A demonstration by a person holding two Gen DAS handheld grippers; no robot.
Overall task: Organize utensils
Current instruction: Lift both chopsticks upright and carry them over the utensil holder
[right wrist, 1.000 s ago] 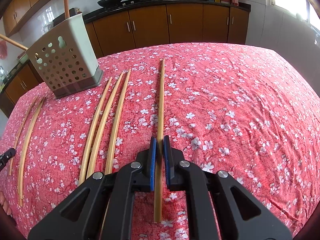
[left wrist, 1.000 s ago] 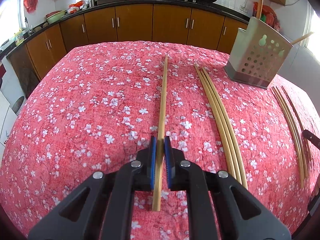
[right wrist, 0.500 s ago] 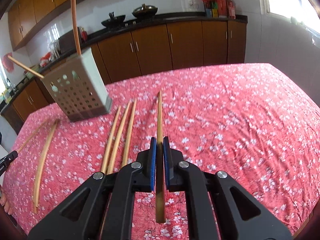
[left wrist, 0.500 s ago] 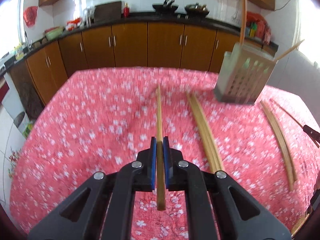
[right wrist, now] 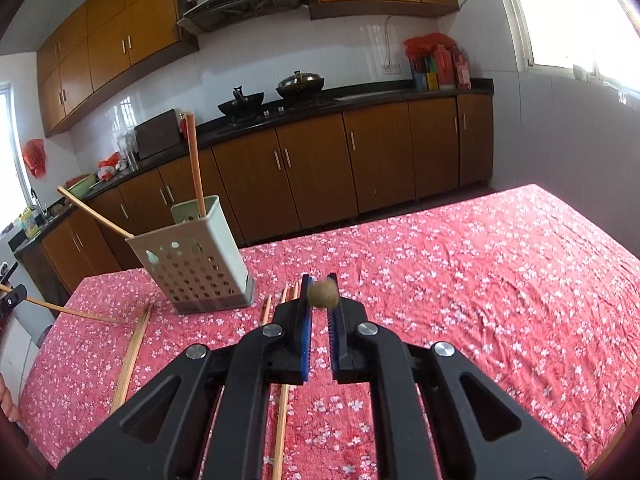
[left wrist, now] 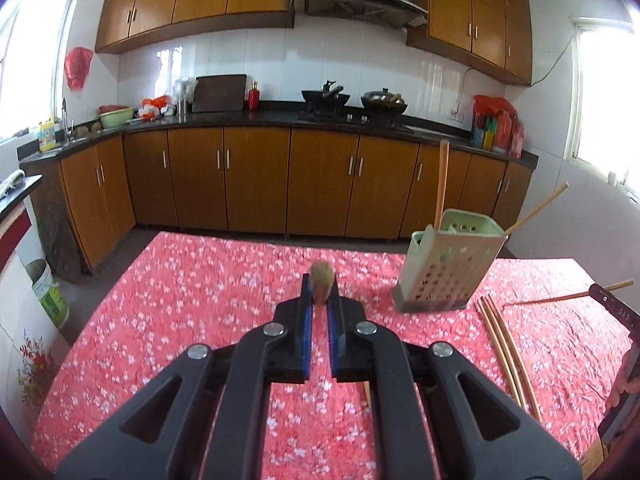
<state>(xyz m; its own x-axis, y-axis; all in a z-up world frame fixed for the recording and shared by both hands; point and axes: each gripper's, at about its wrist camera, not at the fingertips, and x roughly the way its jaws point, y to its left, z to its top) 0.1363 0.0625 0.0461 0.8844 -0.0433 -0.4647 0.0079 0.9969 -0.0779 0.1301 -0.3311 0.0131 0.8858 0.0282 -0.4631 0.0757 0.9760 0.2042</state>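
Observation:
My left gripper [left wrist: 320, 294] is shut on a bamboo chopstick [left wrist: 322, 277], lifted off the table and seen end-on. My right gripper [right wrist: 320, 298] is likewise shut on another chopstick [right wrist: 323, 295], its round tip pointing at the camera. The perforated pale green utensil holder [left wrist: 448, 268] [right wrist: 196, 268] stands on the red floral cloth with one chopstick upright in it and one leaning out. It is ahead and to the right of my left gripper, ahead and to the left of my right. Loose chopsticks [left wrist: 505, 344] [right wrist: 132, 354] lie on the cloth.
The red floral tablecloth [left wrist: 192, 312] [right wrist: 480, 288] covers the table. More chopsticks [right wrist: 281, 420] lie under my right gripper. The other gripper shows at each view's edge [left wrist: 612, 306] [right wrist: 12, 300]. Wooden kitchen cabinets [left wrist: 256, 184] and a counter with woks lie beyond the table's far edge.
Both grippers have risen from the cloth and tilted up, each lifting its chopstick. The sticks, earlier seen lying lengthwise, now show end-on, and the holder appears farther below.

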